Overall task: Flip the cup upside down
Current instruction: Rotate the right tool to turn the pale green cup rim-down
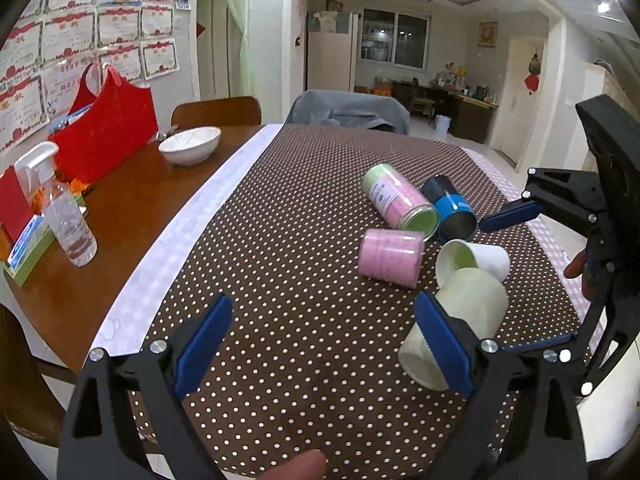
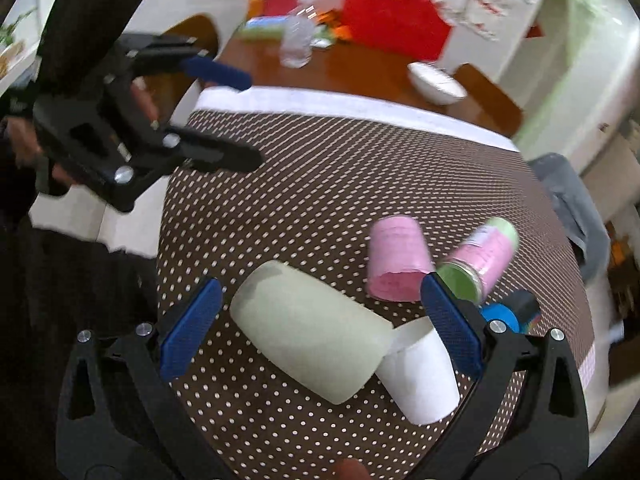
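Note:
Several cups lie on their sides on the dotted brown tablecloth. A pale green cup lies nearest, a white cup touching it. A pink cup, a pink-and-green cup and a blue cup lie beyond. My left gripper is open and empty, left of the pale green cup. My right gripper is open, its jaws either side of the pale green cup.
A white bowl, a red bag, a clear spray bottle and a tissue box stand on the bare wooden table to the left. Chairs stand at the far edge.

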Motion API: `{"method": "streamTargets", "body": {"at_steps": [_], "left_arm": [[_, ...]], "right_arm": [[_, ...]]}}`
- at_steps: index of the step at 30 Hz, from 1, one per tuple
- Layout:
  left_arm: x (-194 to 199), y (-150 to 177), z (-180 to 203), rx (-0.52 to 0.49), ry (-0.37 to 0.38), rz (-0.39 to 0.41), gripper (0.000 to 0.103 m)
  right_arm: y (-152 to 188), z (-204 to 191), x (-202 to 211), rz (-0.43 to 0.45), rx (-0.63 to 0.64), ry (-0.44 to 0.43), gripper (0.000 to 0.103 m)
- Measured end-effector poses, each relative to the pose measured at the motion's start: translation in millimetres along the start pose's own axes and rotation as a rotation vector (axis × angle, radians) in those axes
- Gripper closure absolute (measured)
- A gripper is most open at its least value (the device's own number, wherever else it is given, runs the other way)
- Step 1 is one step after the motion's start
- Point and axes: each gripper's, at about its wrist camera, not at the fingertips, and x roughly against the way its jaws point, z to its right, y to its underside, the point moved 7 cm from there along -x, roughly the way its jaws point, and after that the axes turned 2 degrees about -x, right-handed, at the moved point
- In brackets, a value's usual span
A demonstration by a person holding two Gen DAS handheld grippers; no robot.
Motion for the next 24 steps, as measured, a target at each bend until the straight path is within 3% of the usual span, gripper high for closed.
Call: {"method": "streamTargets", "body": {"at_steps": [12,24], "left_arm": [[-18.6,15.6,-9.9,0.034,0.000,-0.059,0.012],[-30.8,20.2,-15.4,0.035,-0.012,-0.096,0.012]], "right_arm": [[20.8,-13.6,-43.8,-0.299,0.366,-0.141,0.006],[30.1,-26.4,-73.3,-0.395,0.470,-0.205,0.017]]}}
